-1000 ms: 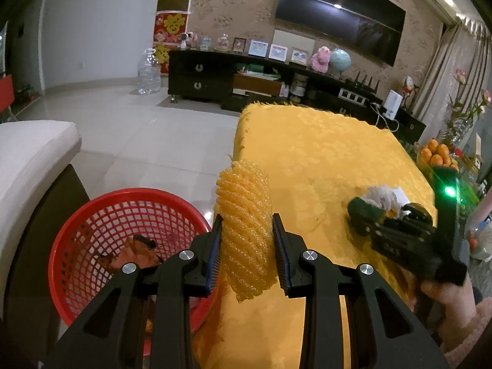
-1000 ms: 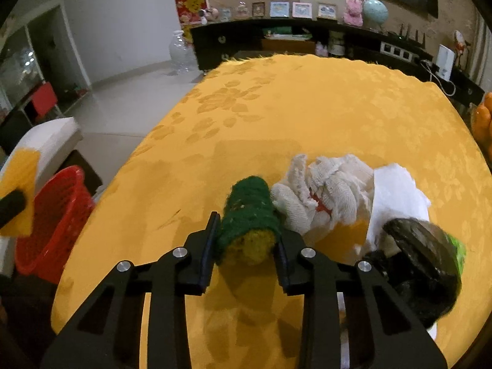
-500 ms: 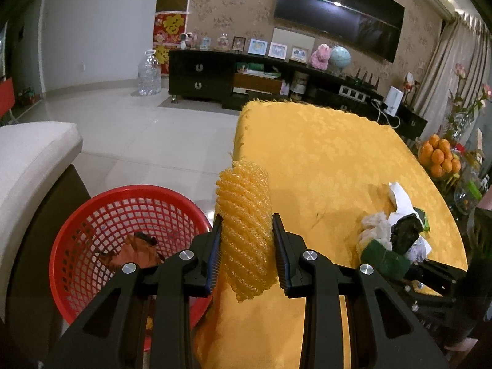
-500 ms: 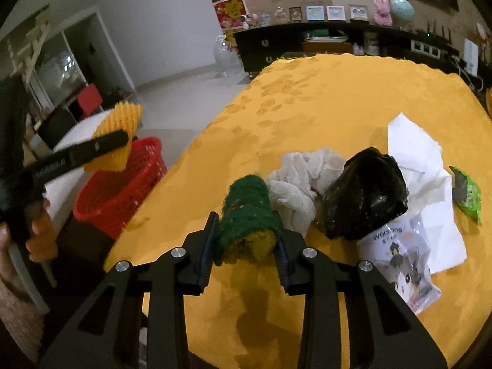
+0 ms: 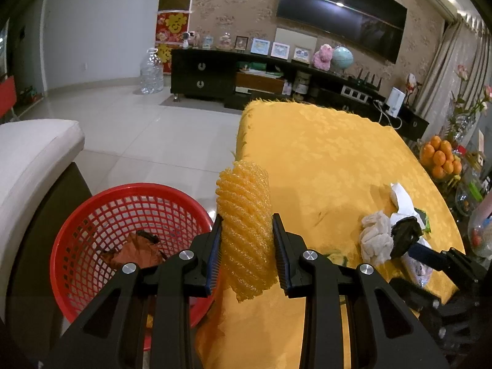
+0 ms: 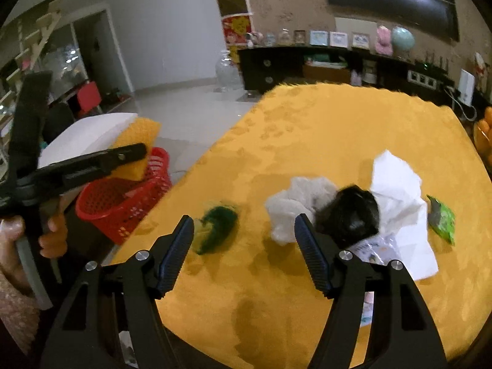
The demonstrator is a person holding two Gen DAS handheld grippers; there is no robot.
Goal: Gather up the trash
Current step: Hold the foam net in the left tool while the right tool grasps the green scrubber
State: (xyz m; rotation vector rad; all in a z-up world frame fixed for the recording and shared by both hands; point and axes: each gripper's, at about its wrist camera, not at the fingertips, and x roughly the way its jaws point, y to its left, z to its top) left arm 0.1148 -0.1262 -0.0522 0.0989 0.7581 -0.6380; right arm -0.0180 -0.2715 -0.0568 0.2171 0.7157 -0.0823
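Note:
My left gripper (image 5: 247, 243) is shut on a yellow foam net sleeve (image 5: 246, 233) and holds it at the table's left edge, just right of the red mesh basket (image 5: 92, 215) on the floor. The basket holds brown scraps (image 5: 135, 252). My right gripper (image 6: 244, 246) is open and empty above the table. The green scouring pad (image 6: 218, 227) appears blurred just beyond its left finger, over the yellow tablecloth (image 6: 338, 129). A white rag (image 6: 292, 206), a black bag (image 6: 350, 215), white paper (image 6: 396, 184) and a green wrapper (image 6: 442, 221) lie to the right.
A white sofa arm (image 5: 27, 160) stands left of the basket. A bowl of oranges (image 5: 439, 156) sits beyond the table's right side. A dark TV cabinet (image 5: 215, 77) and a water jug (image 5: 150, 72) stand at the far wall.
My right gripper has opened and let go of the green scouring pad, which now appears blurred over the cloth. My left gripper still holds the foam net near the basket.

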